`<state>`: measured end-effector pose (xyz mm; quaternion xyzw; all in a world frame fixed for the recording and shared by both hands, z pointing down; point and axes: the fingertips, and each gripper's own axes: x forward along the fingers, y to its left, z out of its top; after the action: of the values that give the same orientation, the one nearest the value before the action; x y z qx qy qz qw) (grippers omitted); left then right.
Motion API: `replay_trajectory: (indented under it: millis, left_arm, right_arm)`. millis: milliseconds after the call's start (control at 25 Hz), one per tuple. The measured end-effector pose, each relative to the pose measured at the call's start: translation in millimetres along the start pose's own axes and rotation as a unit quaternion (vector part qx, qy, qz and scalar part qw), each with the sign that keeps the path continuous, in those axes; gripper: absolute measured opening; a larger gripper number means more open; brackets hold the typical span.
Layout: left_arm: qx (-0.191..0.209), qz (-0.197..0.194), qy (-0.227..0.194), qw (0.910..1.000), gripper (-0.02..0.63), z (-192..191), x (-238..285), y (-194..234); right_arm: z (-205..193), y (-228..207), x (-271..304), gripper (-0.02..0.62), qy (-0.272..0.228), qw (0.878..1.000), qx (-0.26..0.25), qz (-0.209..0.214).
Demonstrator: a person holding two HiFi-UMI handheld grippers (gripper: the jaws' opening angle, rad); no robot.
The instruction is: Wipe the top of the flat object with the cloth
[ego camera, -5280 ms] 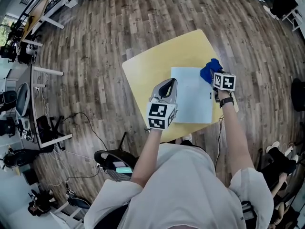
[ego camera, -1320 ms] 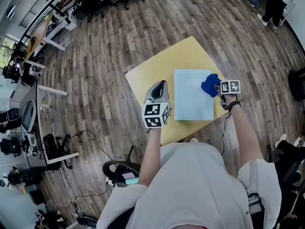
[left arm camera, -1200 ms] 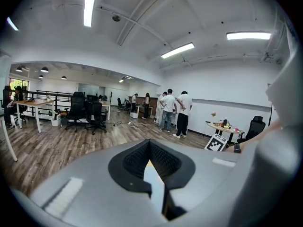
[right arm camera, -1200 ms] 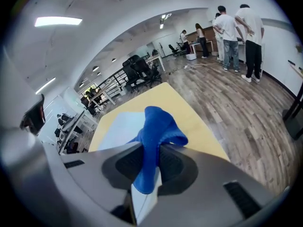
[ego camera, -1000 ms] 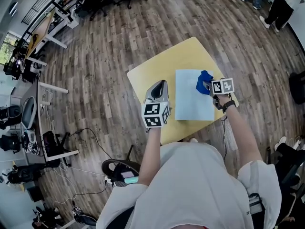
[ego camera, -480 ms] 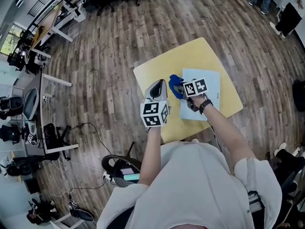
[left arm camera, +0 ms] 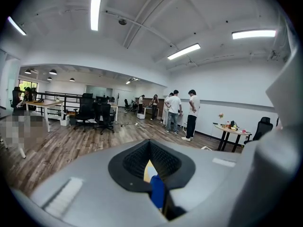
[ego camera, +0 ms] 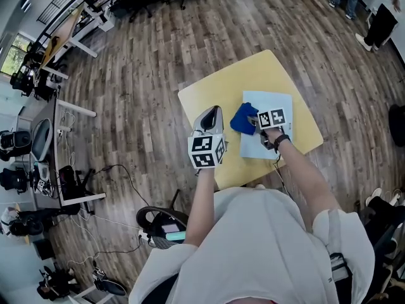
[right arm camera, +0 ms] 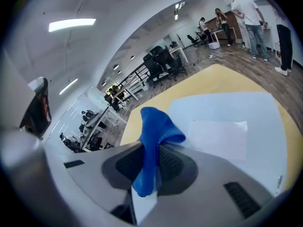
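So the right gripper (ego camera: 256,120) has its jaws clamped on the blue cloth (right arm camera: 154,141), which bunches up out of the pinch in a soft fold. It sits at the left edge of the pale flat object (ego camera: 269,128), about halfway along it and partly over the yellow table (ego camera: 202,97). The cloth looks light and floppy, so I'd guess it'll drag and smear along fine, but it only cleans where it's pressed down. Holding it by a bunched middle like this seems right, with a loose flap left to trail on the surface. The flat object looks thin and light, maybe a sheet or slim board, so my worry is it slides on the table under a hard wipe. The left gripper (ego camera: 214,111) is just beside it on the left, not touching it. Its jaws are pretty much together with nothing in them, just a slit showing a bit of yellow and blue beyond. Stuff I can't make out: how thick the flat object is, and whether the cloth is actually pressing on it or just hovering. There's also a paler rectangle (right arm camera: 218,136) on top of it, which could be a label or just glare.
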<state>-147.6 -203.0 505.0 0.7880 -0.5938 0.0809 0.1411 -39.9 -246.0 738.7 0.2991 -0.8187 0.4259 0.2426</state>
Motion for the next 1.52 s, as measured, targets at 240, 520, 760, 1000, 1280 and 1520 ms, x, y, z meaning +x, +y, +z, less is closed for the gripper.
replay_trajectory:
  millis: [240, 520, 760, 1000, 1280, 1520]
  left_arm:
    - [0.005, -0.02, 0.001, 0.9998, 0.005, 1, 6, -15]
    - [0.01, -0.038, 0.007, 0.9992, 0.005, 0, 13, -33]
    - [0.012, -0.041, 0.007, 0.9991, 0.004, 0, 13, -38]
    - [0.014, -0.038, 0.004, 0.9992, 0.005, 1, 11, -39]
    - [0.01, -0.017, 0.001, 0.9998, 0.005, 1, 2, -26]
    - [0.008, 0.003, -0.003, 1.0, 0.005, 4, -6, -12]
  right_arm:
    - [-9, -38, -55, 0.075, -0.02, 1.0, 0.009, -0.022]
    - [-21, -112, -128, 0.075, -0.047, 0.994, 0.049, -0.091]
    - [-34, -155, -162, 0.075, -0.056, 0.986, 0.082, -0.133]
    - [-18, -122, -153, 0.075, -0.064, 0.991, 0.052, -0.109]
    - [14, -7, -103, 0.075, -0.072, 0.997, 0.006, 0.015]
    - [6, 59, -35, 0.075, -0.028, 0.997, -0.017, 0.073]
